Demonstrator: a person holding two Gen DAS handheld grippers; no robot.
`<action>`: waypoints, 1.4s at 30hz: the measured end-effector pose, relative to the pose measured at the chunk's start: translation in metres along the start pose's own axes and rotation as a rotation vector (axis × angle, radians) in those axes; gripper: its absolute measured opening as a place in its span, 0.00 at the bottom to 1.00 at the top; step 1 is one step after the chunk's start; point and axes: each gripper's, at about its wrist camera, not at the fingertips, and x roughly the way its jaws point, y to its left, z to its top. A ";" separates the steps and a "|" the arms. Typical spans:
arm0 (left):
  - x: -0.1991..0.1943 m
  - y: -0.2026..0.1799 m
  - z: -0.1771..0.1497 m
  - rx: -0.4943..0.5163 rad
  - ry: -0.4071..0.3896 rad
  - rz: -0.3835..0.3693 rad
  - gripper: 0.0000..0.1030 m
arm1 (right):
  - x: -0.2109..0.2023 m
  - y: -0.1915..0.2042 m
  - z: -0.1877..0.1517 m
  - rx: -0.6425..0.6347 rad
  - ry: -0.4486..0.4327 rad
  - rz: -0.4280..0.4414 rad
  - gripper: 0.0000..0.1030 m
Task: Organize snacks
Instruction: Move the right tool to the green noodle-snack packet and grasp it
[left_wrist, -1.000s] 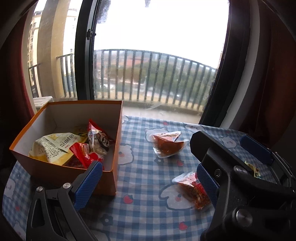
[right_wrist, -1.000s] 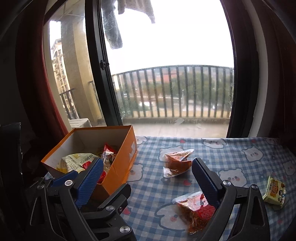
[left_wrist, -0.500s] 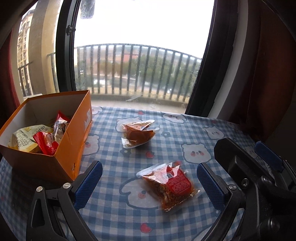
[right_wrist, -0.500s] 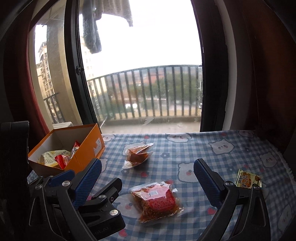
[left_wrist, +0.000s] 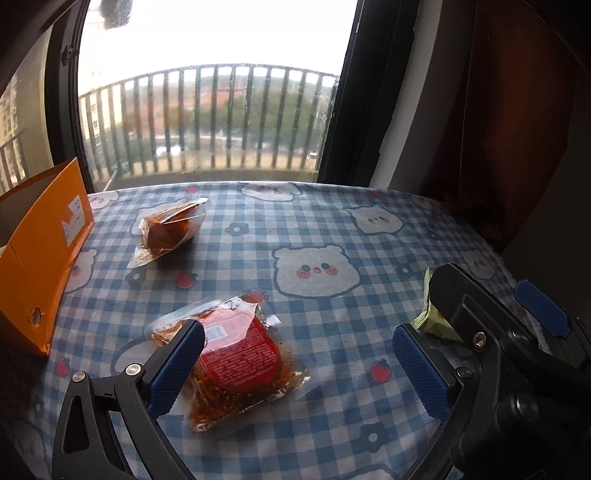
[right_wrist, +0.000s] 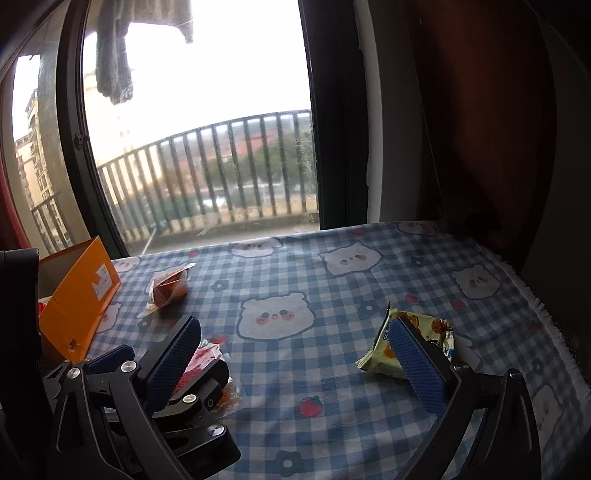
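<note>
Left claw spread wide, red snack packet framed between its pads, nothing gripped, right claw likewise wide, yellow packet partly hidden behind one pad, contact unclear

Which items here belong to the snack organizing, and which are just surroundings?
Job items:
- orange box
- red-label snack packet
- clear packet near the box
- yellow-green packet
- left hand-held gripper, open
- right hand-held gripper, open

Just there:
- checked bear tablecloth
- grey cloth hanging outside
- balcony railing
- dark red curtain
</note>
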 end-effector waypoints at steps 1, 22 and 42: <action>0.005 -0.005 -0.001 0.006 0.006 -0.004 0.99 | 0.003 -0.007 -0.001 0.008 0.007 -0.012 1.00; 0.095 -0.073 -0.008 0.140 0.123 0.015 0.98 | 0.086 -0.091 -0.032 0.171 0.202 -0.159 1.00; 0.087 -0.052 0.001 0.174 0.107 0.025 0.97 | 0.096 -0.068 -0.027 0.150 0.200 -0.079 0.82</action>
